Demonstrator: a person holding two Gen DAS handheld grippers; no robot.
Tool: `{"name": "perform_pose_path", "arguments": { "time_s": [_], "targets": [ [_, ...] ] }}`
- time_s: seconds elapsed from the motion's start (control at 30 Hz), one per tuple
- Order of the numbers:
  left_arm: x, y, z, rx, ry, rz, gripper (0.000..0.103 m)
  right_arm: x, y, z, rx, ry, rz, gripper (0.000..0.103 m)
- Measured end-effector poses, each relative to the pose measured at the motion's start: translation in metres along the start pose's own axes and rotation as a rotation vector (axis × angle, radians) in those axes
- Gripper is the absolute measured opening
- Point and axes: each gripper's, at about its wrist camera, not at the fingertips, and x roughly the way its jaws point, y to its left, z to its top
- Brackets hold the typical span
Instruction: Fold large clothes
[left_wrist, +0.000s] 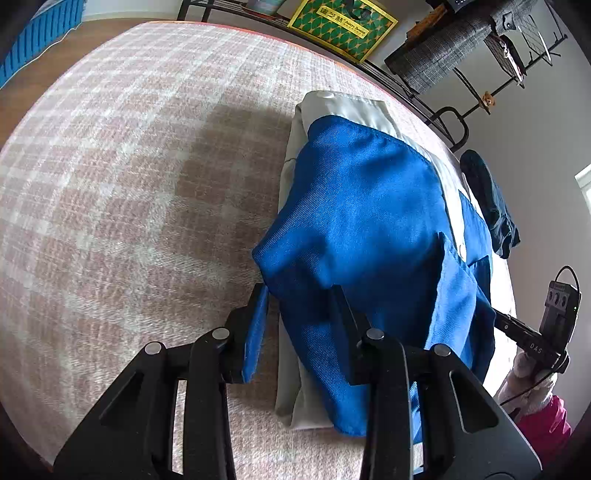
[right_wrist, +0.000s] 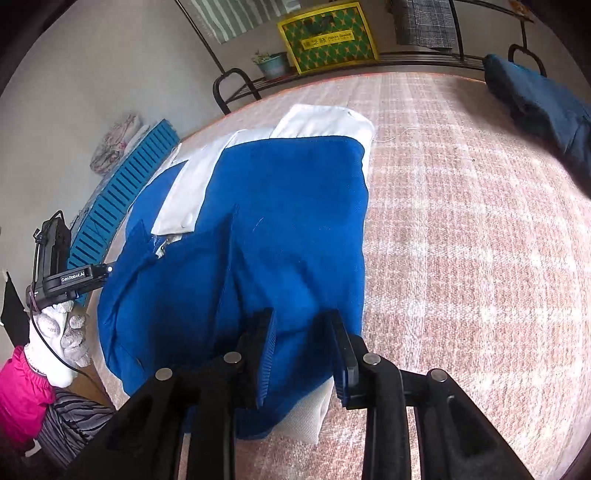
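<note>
A blue and white garment lies partly folded on the pink checked cloth of the table; it also shows in the right wrist view. My left gripper is open, its fingers astride the near blue edge, one on each side, not pinching it. My right gripper is open over the near blue edge of the garment, with fabric between the fingers. The right gripper's body shows at the right of the left wrist view. The left gripper's body shows at the left of the right wrist view.
A dark blue garment lies at the table's far right corner. A black metal rack stands behind the table with a yellow-green box and a plant pot. A blue slatted crate stands left of the table.
</note>
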Motion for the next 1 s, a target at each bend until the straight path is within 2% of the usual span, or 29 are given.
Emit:
{"name": "perform_pose_path", "arguments": {
  "time_s": [0.13,0.17,0.2,0.23,0.3,0.4,0.47,0.57,0.8,1.0],
  "targets": [
    [-0.035,0.002,0.011,0.010,-0.060,-0.041,0.033,-0.028,-0.006,0.002,-0.007,-0.044,0.032,0.032],
    [-0.044,0.004,0.014,0.005,-0.077,-0.047,0.038,-0.034,-0.009,0.003,0.000,-0.073,0.028,0.036],
    [-0.049,0.007,0.021,-0.007,-0.093,-0.064,0.049,-0.040,-0.012,0.004,0.012,-0.106,0.024,0.039],
    [-0.052,0.010,0.026,-0.026,-0.108,-0.087,0.054,-0.044,-0.016,0.007,0.029,-0.138,0.024,0.041],
    [-0.049,0.020,0.041,-0.097,-0.116,-0.149,0.064,-0.048,-0.028,0.013,0.077,-0.182,0.038,0.055],
    [-0.030,0.035,0.057,-0.230,-0.061,-0.252,0.070,-0.041,-0.046,0.020,0.138,-0.176,0.084,0.076],
    [-0.015,0.045,0.062,-0.302,-0.024,-0.307,0.070,-0.034,-0.052,0.024,0.162,-0.155,0.102,0.076],
    [0.006,0.056,0.067,-0.390,0.023,-0.356,0.070,-0.019,-0.055,0.028,0.175,-0.125,0.137,0.086],
    [0.035,0.057,0.075,-0.427,0.074,-0.409,0.070,0.009,-0.062,0.037,0.208,-0.070,0.197,0.085],
    [0.056,0.043,0.081,-0.380,0.126,-0.423,0.070,0.024,-0.071,0.044,0.271,-0.064,0.267,0.083]
  ]
}}
